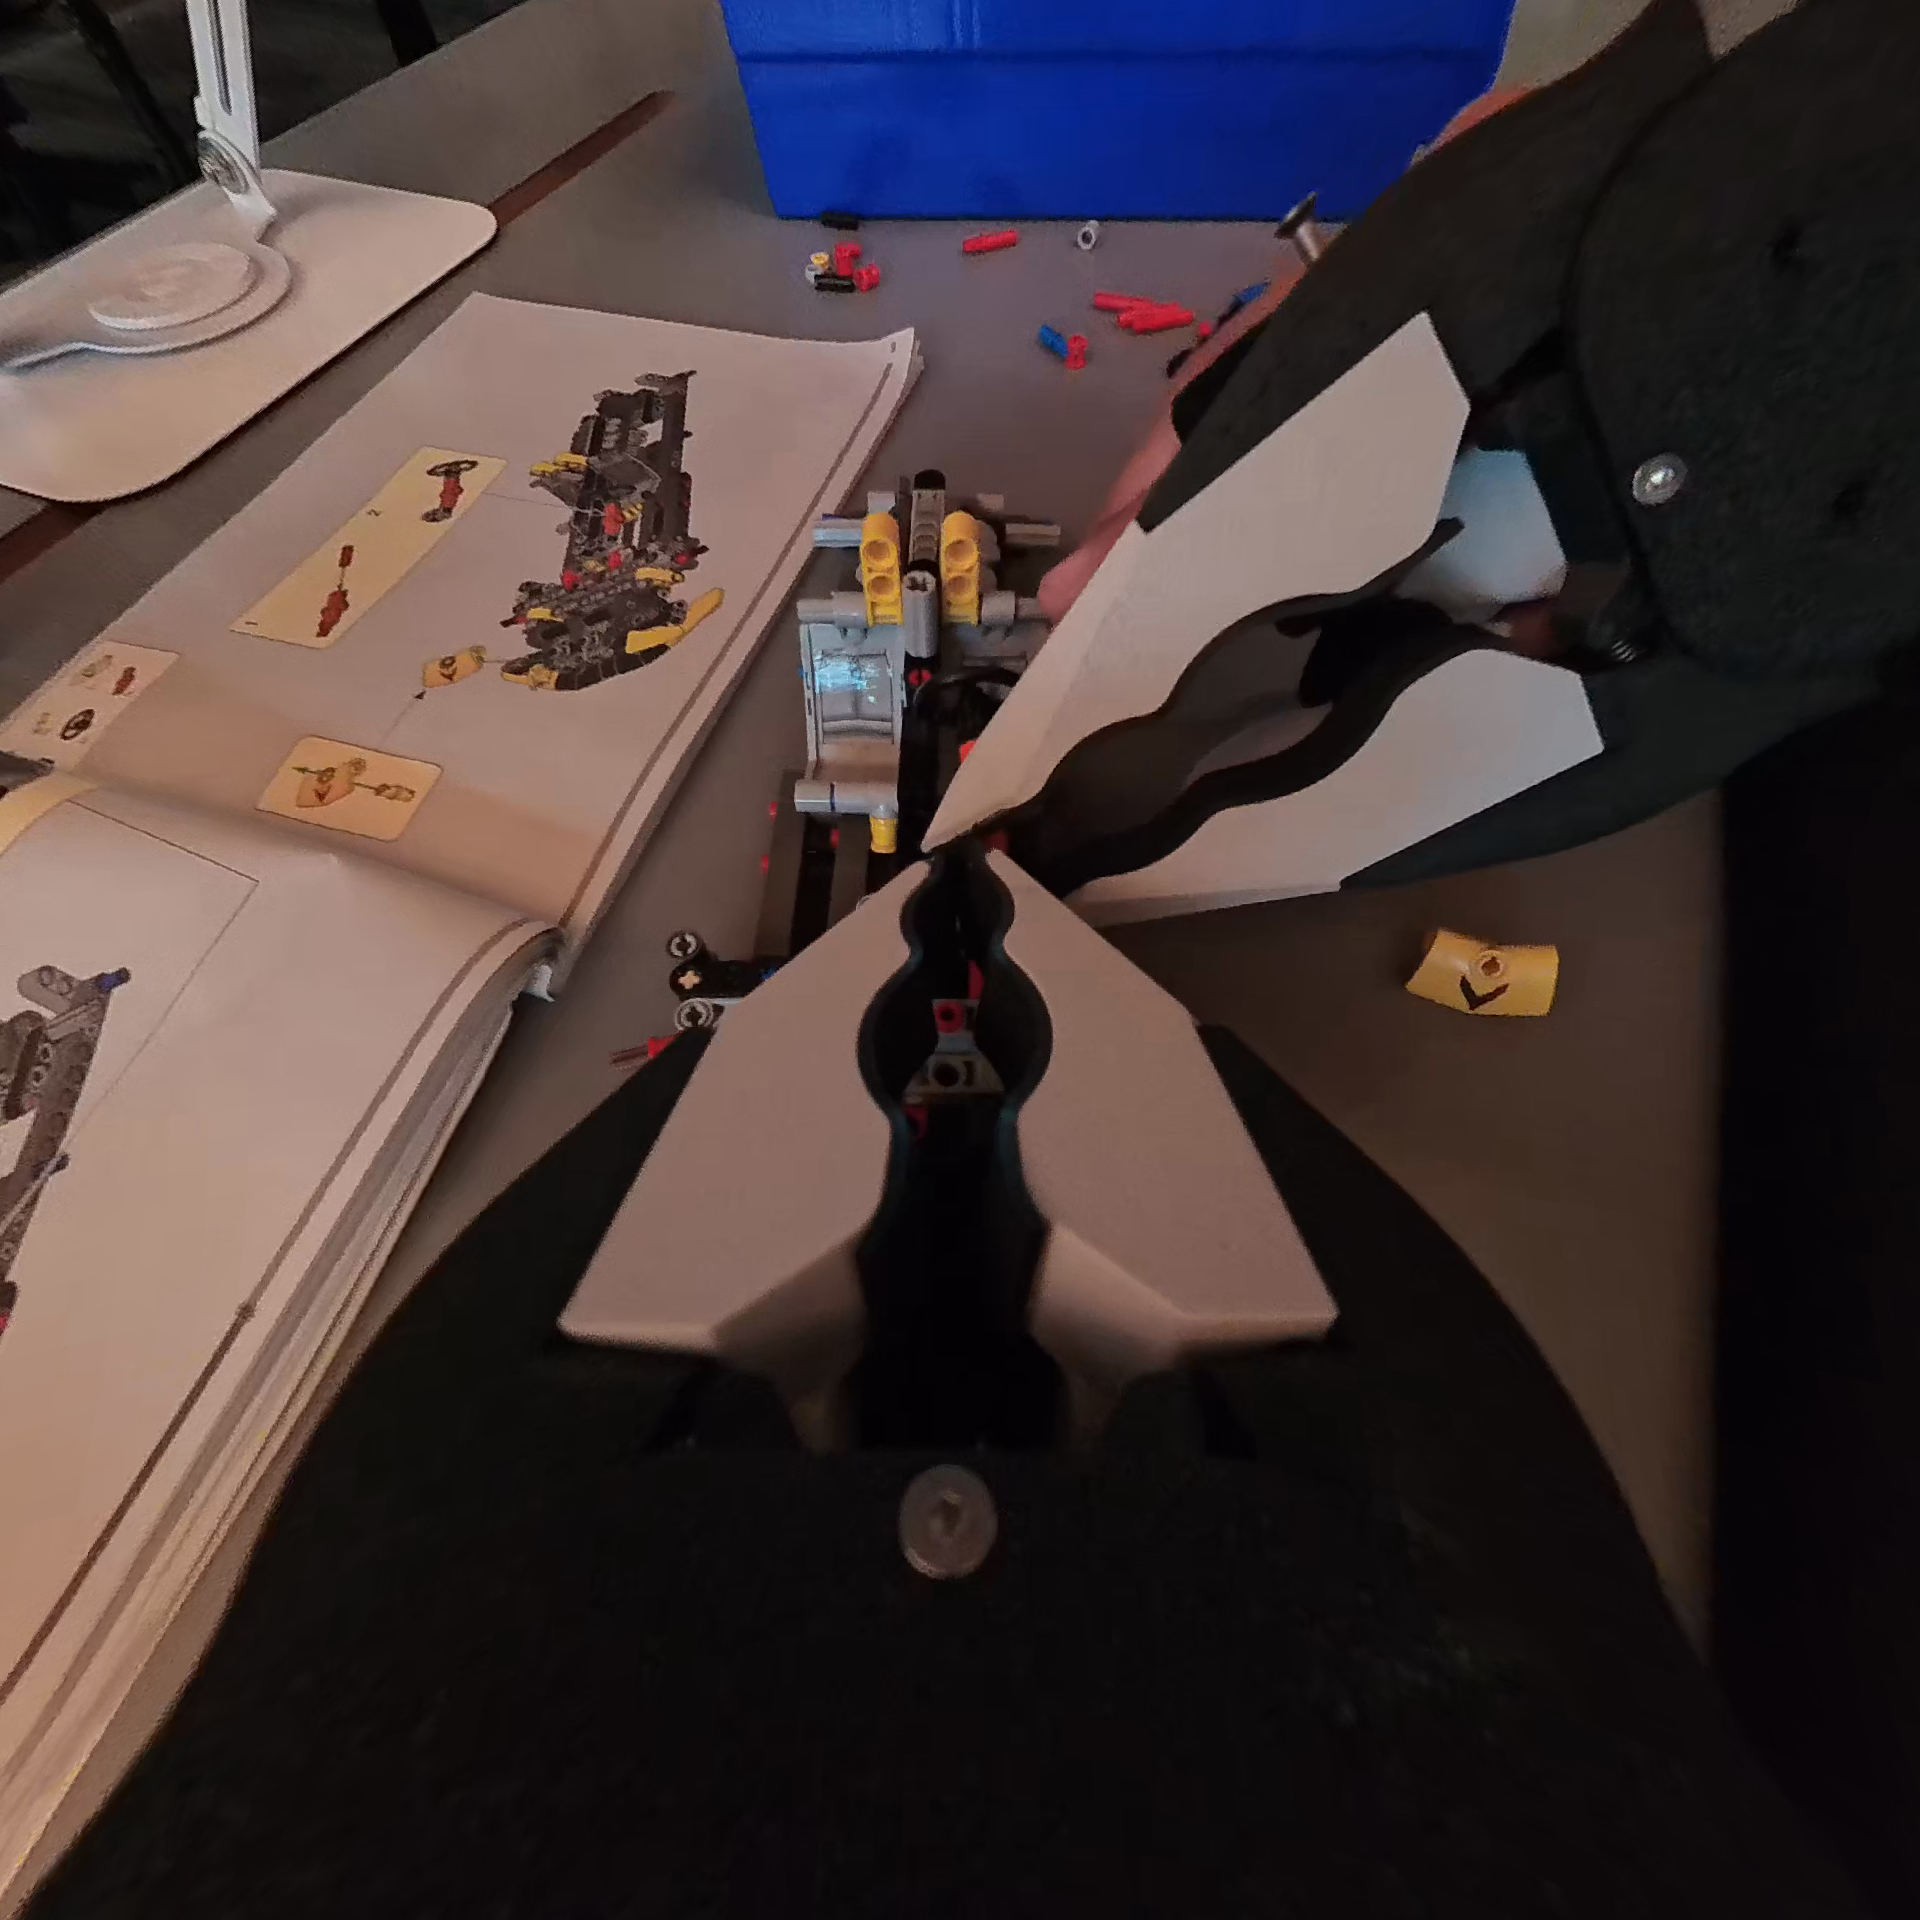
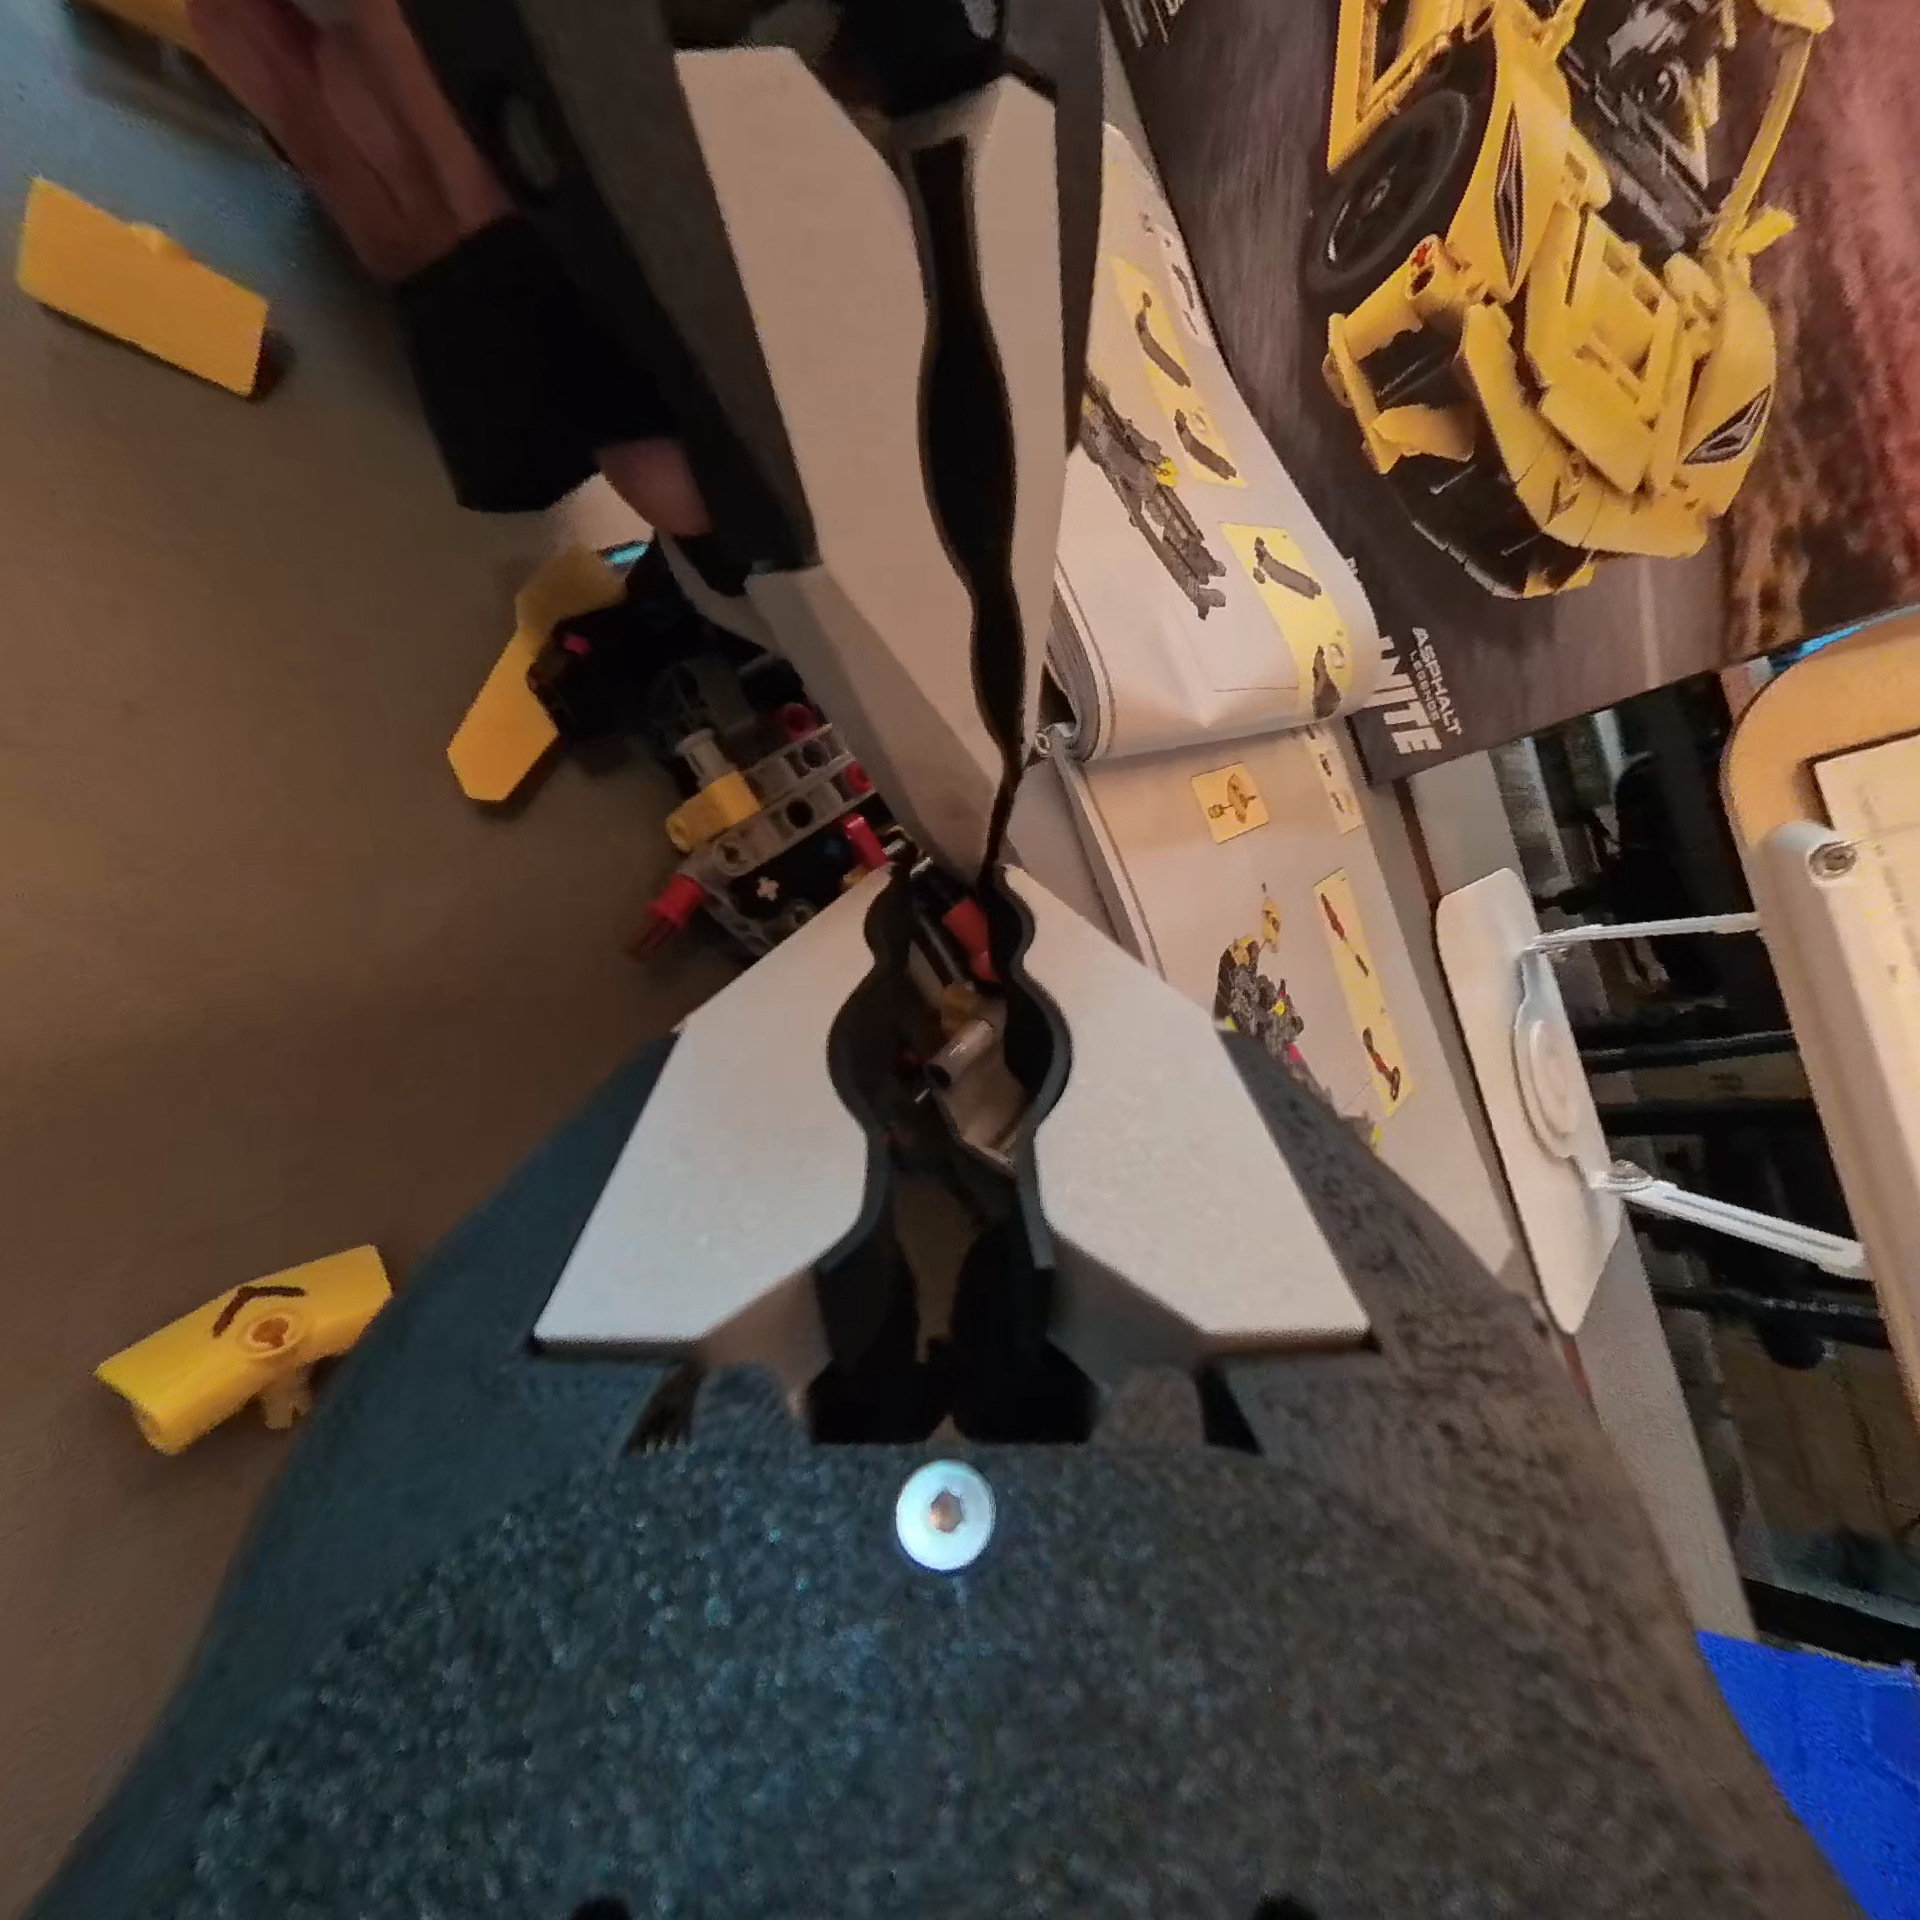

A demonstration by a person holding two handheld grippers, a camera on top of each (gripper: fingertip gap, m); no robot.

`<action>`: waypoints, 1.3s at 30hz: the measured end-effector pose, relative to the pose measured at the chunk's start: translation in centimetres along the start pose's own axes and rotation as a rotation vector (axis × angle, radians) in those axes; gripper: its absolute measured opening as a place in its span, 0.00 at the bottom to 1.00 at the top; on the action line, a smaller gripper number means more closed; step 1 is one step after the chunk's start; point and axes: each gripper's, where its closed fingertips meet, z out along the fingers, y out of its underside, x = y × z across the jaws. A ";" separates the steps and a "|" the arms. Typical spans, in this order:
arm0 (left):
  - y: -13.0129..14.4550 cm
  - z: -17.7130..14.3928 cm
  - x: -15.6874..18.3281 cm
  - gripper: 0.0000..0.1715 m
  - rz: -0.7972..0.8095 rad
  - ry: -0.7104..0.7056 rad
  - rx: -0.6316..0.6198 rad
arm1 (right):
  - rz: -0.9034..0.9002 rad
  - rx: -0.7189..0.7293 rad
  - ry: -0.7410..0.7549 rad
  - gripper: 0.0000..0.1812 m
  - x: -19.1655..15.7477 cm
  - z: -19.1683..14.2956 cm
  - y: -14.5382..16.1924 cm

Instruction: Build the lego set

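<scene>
The partly built lego model (image 1: 904, 623), a grey, black and yellow chassis, lies on the grey table; it also shows in the right wrist view (image 2: 748, 810). My left gripper (image 1: 954, 864) is shut, with its tips pressed onto the model's black middle beam. My right gripper (image 2: 961, 899) comes in from the upper right in the left wrist view (image 1: 940, 844) and meets the left one tip to tip. It is closed on a black part of the model with a red pin (image 2: 966, 923). The model's near end is hidden under both grippers.
An open instruction book (image 1: 416, 644) lies left of the model. A yellow curved panel (image 1: 1481, 971) lies to the right, and another yellow panel (image 2: 140, 286) lies farther off. Loose red pins (image 1: 1138, 312) lie in front of a blue bin (image 1: 1091, 125). The set's box (image 2: 1558, 312) lies behind the book. Left and right tips are no more than a few centimetres apart.
</scene>
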 end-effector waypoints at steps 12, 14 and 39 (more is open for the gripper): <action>-0.2 -0.1 -0.4 0.00 0.058 -0.059 0.003 | 0.205 0.008 -0.003 0.07 0.0 0.0 0.3; -0.1 -0.1 -0.3 0.00 0.032 -0.039 0.004 | 0.206 0.009 -0.007 0.07 0.0 0.0 0.3; 0.2 -0.4 -0.9 0.00 -0.141 0.020 0.003 | 0.217 -0.032 -0.079 0.08 -0.1 -0.1 0.1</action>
